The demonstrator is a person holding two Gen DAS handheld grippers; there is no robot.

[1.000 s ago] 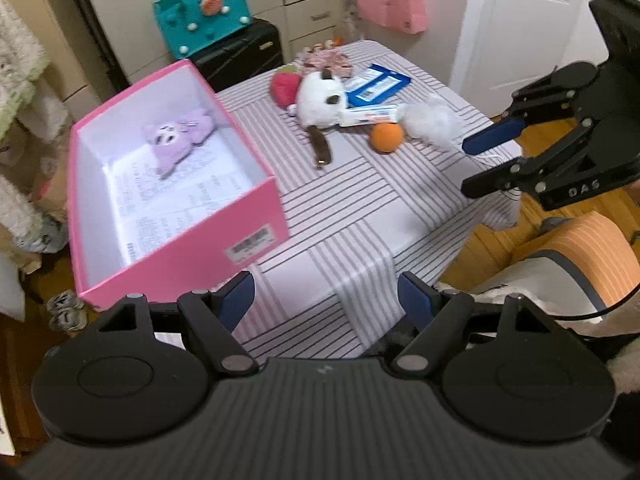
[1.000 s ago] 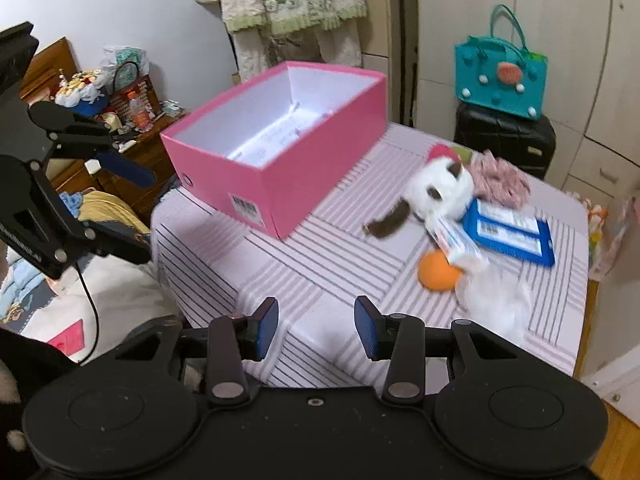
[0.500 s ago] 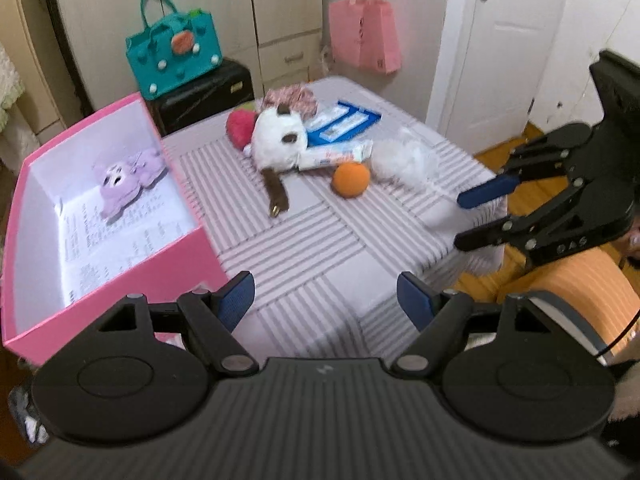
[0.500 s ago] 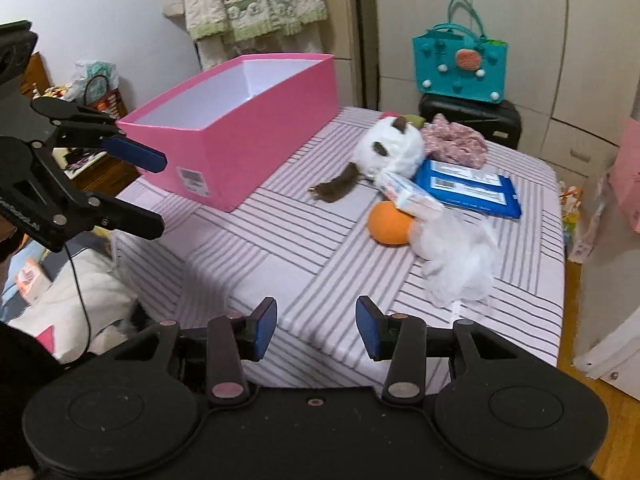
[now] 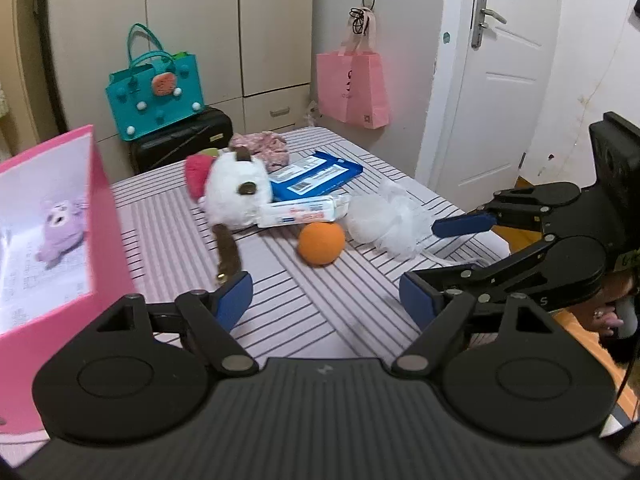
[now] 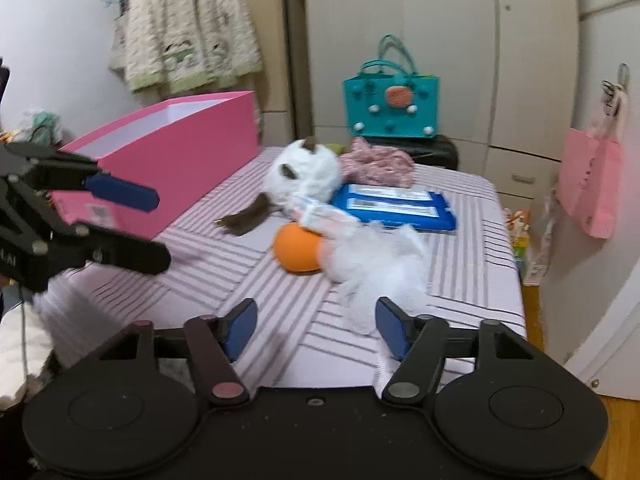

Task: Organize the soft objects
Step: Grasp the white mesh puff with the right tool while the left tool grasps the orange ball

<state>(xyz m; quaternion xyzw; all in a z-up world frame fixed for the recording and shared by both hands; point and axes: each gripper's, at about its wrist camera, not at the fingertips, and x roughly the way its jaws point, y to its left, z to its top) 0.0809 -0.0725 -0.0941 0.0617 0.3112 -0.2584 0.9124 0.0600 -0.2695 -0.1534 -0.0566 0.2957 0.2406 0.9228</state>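
Striped cloth covers the worktop [image 5: 320,304] you are leaning over, in a small room with cupboards and a white door behind it. Your right gripper [image 6: 314,326] has its jaws spread, having just been opening, and nothing sits between them; they point at the near edge of the white mesh puff [image 6: 380,264], which lies just ahead and looks like your next pick. Your left gripper [image 5: 326,300] is released too, its jaws wide over bare cloth and holding nothing.

Just past the puff, the orange ball [image 5: 322,243] rests against it and against a white tube-shaped packet [image 5: 298,214], so a careless close could drag a neighbour along. Behind those lies the white plush toy [image 5: 236,192], its brown tail trailing toward you, with a red plush [image 5: 196,174] tucked at its far side. A blue flat pack [image 5: 316,174] and a bunched pink floral cloth [image 5: 262,148] sit at the back.

To your left stands the pink box [image 5: 60,240], open side up, with a purple plush [image 5: 60,228] already lying on the paper inside. That suggests the box is where the soft things are gathered, and most of them are still out on the cloth.

Beyond the worktop a teal bag [image 5: 156,96] sits on a black case, and a pink paper bag [image 5: 352,88] hangs by the door.
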